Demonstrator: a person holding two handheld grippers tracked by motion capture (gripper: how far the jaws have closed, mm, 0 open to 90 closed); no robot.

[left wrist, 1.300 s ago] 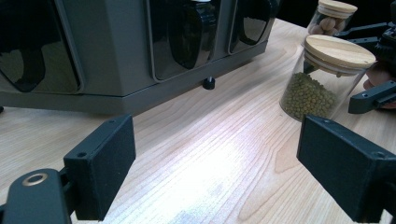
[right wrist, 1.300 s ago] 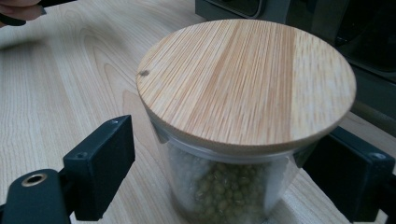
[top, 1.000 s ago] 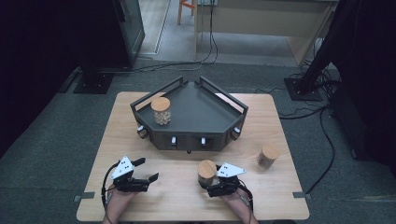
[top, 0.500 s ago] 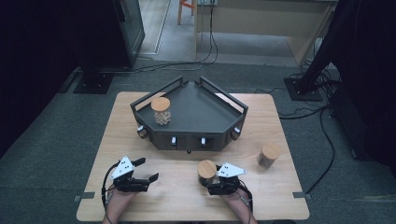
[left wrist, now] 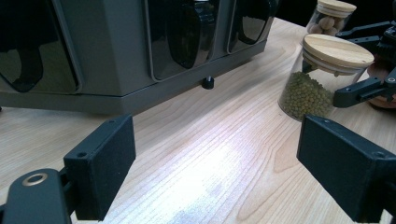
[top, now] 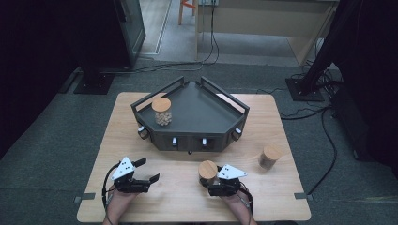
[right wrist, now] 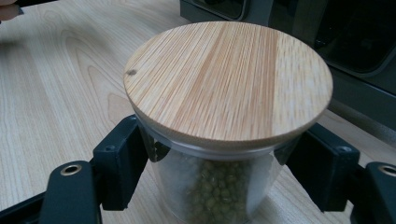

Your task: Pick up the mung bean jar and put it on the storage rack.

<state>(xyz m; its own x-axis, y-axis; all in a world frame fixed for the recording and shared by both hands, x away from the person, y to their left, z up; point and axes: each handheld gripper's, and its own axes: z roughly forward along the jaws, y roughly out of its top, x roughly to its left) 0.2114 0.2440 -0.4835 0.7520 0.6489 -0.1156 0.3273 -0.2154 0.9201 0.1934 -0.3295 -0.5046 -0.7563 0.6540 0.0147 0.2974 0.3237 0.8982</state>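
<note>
Two jars wait on the surface (top: 155, 197), one more stands on the dark tray (top: 206, 115), and the action is at the near edge. The right hand-held gripper (right wrist: 210, 182) has just been closing and now pinches the jar of green beans (right wrist: 219, 186) below its wooden lid (right wrist: 229, 79), pads against the glass on both sides. That jar stands upright just in front of the tray's front wall.

The grip looks the weak point: smooth round glass, flat pads, and a hold high up near the rim. If the jar is lifted fast, it could swivel between the pads or slide down and tip. The lid seems only to rest on top, so a tilt may send it off and spill beans.

The left hand-held gripper (left wrist: 210, 177) hovers spread wide over bare wood, gripping nothing, well clear of the jar. The tray's raised rail (top: 157, 93) is another hazard; a low carry could clip it. The third jar (top: 270, 157) stands apart to the right.
</note>
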